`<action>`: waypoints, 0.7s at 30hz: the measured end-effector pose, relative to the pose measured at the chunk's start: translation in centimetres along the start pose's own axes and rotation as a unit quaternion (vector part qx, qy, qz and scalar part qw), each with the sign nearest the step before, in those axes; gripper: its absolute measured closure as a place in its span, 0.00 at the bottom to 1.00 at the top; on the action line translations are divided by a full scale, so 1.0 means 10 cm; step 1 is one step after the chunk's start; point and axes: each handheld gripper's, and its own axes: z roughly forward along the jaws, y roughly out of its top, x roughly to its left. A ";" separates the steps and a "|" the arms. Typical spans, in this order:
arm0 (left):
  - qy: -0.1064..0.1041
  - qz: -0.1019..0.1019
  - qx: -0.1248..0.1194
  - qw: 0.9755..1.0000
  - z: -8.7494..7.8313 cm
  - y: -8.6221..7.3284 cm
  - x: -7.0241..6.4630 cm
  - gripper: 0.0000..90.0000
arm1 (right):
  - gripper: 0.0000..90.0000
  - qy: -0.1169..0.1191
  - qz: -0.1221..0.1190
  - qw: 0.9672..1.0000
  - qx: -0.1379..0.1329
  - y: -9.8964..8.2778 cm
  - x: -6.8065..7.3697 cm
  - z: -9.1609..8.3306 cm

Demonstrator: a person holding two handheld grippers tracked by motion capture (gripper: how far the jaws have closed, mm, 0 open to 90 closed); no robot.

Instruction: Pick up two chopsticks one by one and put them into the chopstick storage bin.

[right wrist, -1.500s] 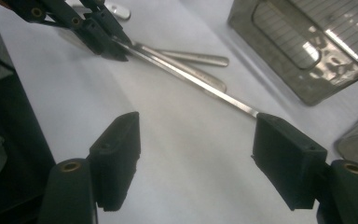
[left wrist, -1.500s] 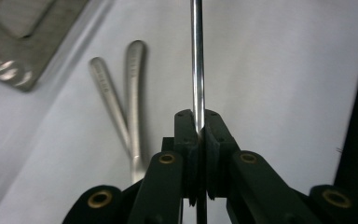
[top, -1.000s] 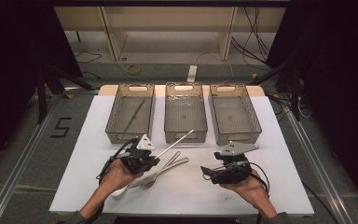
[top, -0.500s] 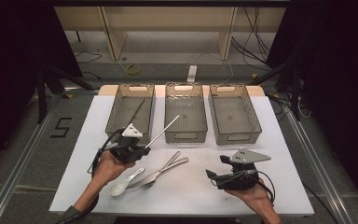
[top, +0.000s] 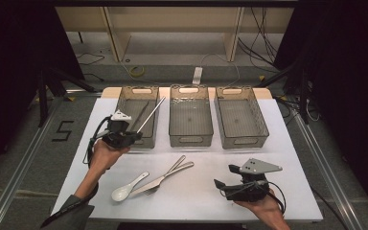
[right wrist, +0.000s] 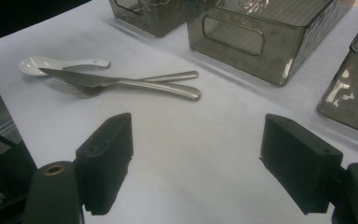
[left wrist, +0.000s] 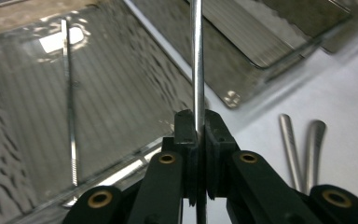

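High view: the white surface (top: 196, 201) sits mid-frame on grey floor, dark curtains at both edges. The left claw (top: 124, 136), at left, clamps a metal chopstick (top: 151, 114) over the left bin (top: 124, 103).

Left gripper view: the chopstick rises through centre from the clamped jaws.

Right gripper view: the right claw (right wrist: 196, 163) stands apart over bare surface; the knife (right wrist: 121, 81) lies upper left.

We saw two empty clear bins, the middle bin (top: 190, 117) and the right bin (top: 241, 117), standing side by side on the far white tabletop (top: 297, 158). Nearer lay a white spoon (top: 127, 189), a knife (top: 148, 185) and a fork (top: 172, 168), touching.
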 end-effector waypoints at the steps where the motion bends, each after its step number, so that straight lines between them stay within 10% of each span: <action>1: 0.003 -0.004 -0.001 1.000 0.01 0.02 0.03 0.95 | 0.29 0.001 0.000 1.000 0.000 0.00 0.01 0.00; 21: 0.045 -0.039 0.007 0.998 0.26 0.33 0.50 0.94 | 0.28 0.008 -0.016 1.000 0.006 -0.03 0.10 -0.02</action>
